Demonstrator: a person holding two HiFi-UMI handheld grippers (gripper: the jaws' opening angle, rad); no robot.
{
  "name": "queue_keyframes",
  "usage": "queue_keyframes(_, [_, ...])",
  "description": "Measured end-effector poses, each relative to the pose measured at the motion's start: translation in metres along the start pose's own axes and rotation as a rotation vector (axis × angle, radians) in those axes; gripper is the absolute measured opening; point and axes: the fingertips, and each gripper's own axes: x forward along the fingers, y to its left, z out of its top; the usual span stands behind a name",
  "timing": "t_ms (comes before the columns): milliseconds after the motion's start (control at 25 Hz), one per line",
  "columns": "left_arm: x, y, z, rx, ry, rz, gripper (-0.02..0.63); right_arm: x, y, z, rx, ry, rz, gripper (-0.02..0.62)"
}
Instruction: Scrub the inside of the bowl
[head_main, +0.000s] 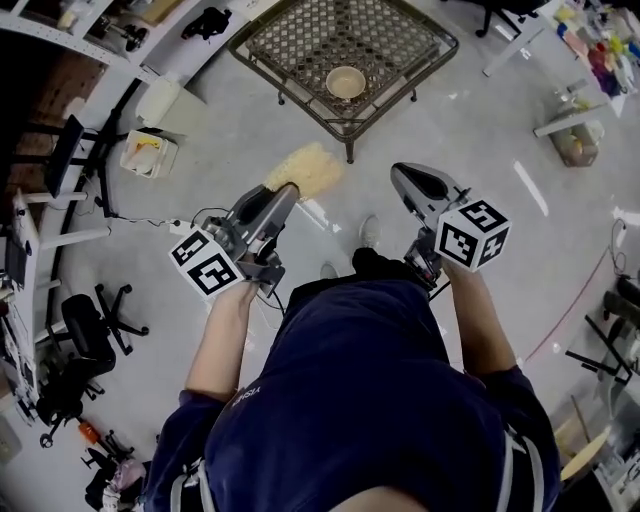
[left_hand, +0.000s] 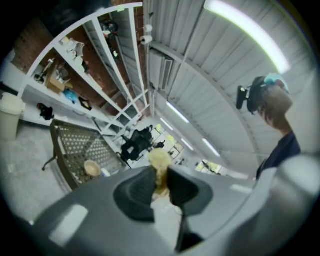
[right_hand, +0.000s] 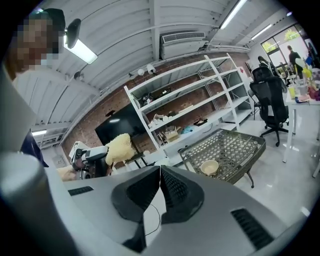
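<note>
With the bowl (head_main: 346, 82) on the mesh desk (head_main: 292, 42) well ahead of us, our left gripper (head_main: 289, 190) pinches the yellow sponge (head_main: 312, 168) between its fingers, ready for scrubbing, while our right gripper (head_main: 401, 174) has its fingers pressed together on nothing, probably free to steady the bowl.

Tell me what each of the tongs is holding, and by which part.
The left tongs pinch a sponge by its near end; most of it sticks out past the jaws. The right tongs are shut on nothing.
</note>
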Motion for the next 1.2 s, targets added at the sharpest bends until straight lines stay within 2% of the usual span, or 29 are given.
queue_keyframes(160, [0.032,0.009,0.017,0.01,-0.029,0.043,0.061,0.012,-0.035,0.017,-0.01,0.046,0.038,0.008])
queue_keyframes(360, [0.056,0.028,0.025,-0.023,-0.045,0.088,0.061,0.027,-0.067,0.037,-0.01,0.067,0.076,0.008])
queue_keyframes(600, [0.073,0.055,0.04,-0.02,-0.05,0.113,0.061,0.057,-0.094,0.032,0.027,0.125,0.091,0.008])
queue_keyframes(960, [0.103,0.128,0.066,-0.053,-0.015,0.104,0.061,0.122,-0.141,0.041,0.065,0.181,0.051,0.008])
queue_keyframes(1080, [0.115,0.153,0.079,-0.04,0.028,0.092,0.061,0.148,-0.161,0.044,0.084,0.204,0.015,0.009])
queue_keyframes(1200, [0.124,0.188,0.085,-0.043,0.088,0.091,0.061,0.178,-0.188,0.033,0.065,0.275,-0.047,0.009])
